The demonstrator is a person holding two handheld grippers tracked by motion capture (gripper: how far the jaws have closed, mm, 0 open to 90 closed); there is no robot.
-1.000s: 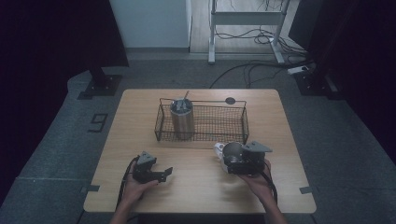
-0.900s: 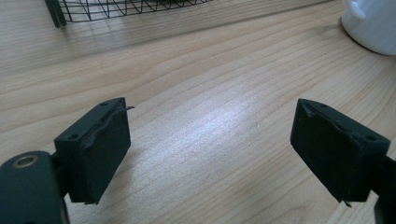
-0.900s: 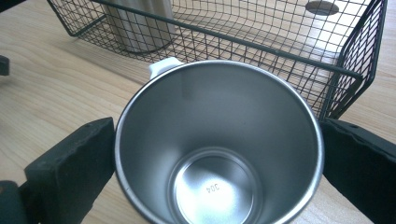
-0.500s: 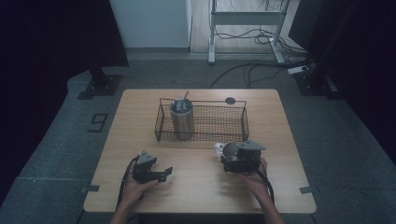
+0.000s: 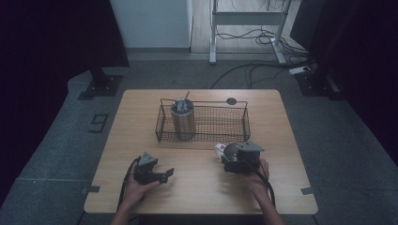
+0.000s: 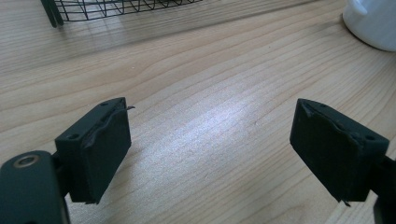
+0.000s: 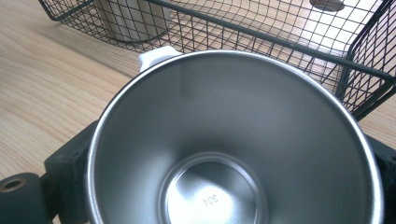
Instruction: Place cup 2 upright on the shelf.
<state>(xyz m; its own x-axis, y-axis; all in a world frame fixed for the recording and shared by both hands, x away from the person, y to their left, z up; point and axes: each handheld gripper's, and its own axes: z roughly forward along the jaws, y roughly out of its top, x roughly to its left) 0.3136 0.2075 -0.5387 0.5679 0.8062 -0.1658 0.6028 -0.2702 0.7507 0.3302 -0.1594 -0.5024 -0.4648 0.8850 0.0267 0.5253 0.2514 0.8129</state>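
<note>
Steel cup [image 7: 233, 140], round, shiny and open-mouthed with a white handle, is seen between the jaws of the right gripper [image 5: 233, 161], which have just been closing; pad contact is hidden by the rim, so a firm grip cannot be told. It is placed right of centre, just near of the black wire basket [image 5: 244, 123], mouth tipped toward the camera. The left gripper [image 5: 165, 175] is held empty and parted, well left of it.

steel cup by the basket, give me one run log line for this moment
steel cup: between right gripper jaws, which have just been closing | left gripper: open, empty, over table | wire basket: holds steel tumbler
</note>
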